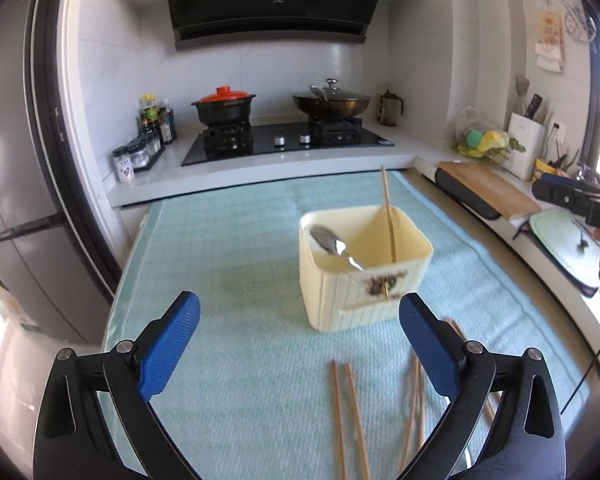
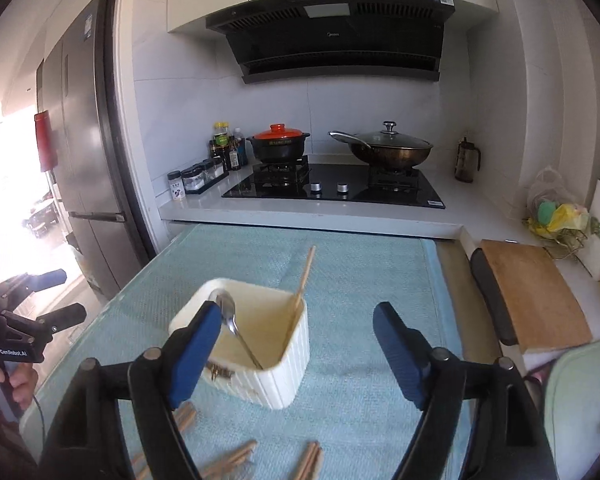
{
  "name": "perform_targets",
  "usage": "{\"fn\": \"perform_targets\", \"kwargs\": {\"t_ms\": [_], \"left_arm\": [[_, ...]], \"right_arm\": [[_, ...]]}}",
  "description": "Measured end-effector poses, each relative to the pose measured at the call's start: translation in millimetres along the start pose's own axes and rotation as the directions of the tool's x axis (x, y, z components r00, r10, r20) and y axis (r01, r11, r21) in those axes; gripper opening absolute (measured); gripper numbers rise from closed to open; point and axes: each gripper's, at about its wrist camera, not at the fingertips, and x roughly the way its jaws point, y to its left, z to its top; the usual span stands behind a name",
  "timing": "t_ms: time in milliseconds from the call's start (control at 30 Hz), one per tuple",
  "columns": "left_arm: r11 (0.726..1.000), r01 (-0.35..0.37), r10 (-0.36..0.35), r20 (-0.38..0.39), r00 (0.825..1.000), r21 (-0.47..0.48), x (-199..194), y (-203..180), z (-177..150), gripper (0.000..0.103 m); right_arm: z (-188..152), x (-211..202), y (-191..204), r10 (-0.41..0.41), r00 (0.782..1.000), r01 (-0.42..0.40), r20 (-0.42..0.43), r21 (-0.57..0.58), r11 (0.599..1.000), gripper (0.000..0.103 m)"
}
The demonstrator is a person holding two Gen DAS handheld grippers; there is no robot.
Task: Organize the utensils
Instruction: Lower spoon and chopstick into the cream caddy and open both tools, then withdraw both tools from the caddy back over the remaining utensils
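A cream ribbed holder (image 1: 364, 276) stands on the light blue mat (image 1: 228, 240). A metal spoon (image 1: 334, 246) and one wooden chopstick (image 1: 388, 216) lean inside it. Several wooden chopsticks (image 1: 350, 420) lie on the mat in front of it. My left gripper (image 1: 300, 332) is open and empty, near the holder and above the loose chopsticks. In the right wrist view the holder (image 2: 260, 364), spoon (image 2: 230, 320) and chopstick (image 2: 303, 280) show again, with loose chopsticks (image 2: 230, 460) at the bottom. My right gripper (image 2: 296, 344) is open and empty over the holder.
A stove (image 1: 284, 140) with a red-lidded pot (image 1: 224, 106) and a wok (image 1: 330, 100) stands behind the mat. Spice jars (image 1: 140, 148) are at the left, a fridge (image 1: 16, 160) further left. A cutting board (image 1: 488, 188) and a pale green lid (image 1: 568, 244) lie at the right.
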Motion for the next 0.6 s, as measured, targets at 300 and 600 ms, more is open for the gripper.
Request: {"fn": "perform_targets", "kwargs": {"t_ms": [300,600], "left_arm": [[0.996,-0.065,0.072,-0.104,0.992,0.062,-44,-44,-107,0.103],[0.988,0.019,-0.053,-0.219,0.974,-0.154,-43,-42,-177,0.103]], "right_arm": [[-113,-93,15,-0.101,0.995,0.101,-0.007,-0.003,0.995,0.086],[-242,-105,17,-0.122,0.982,0.144,-0.147,0.149,0.978,0.086]]}}
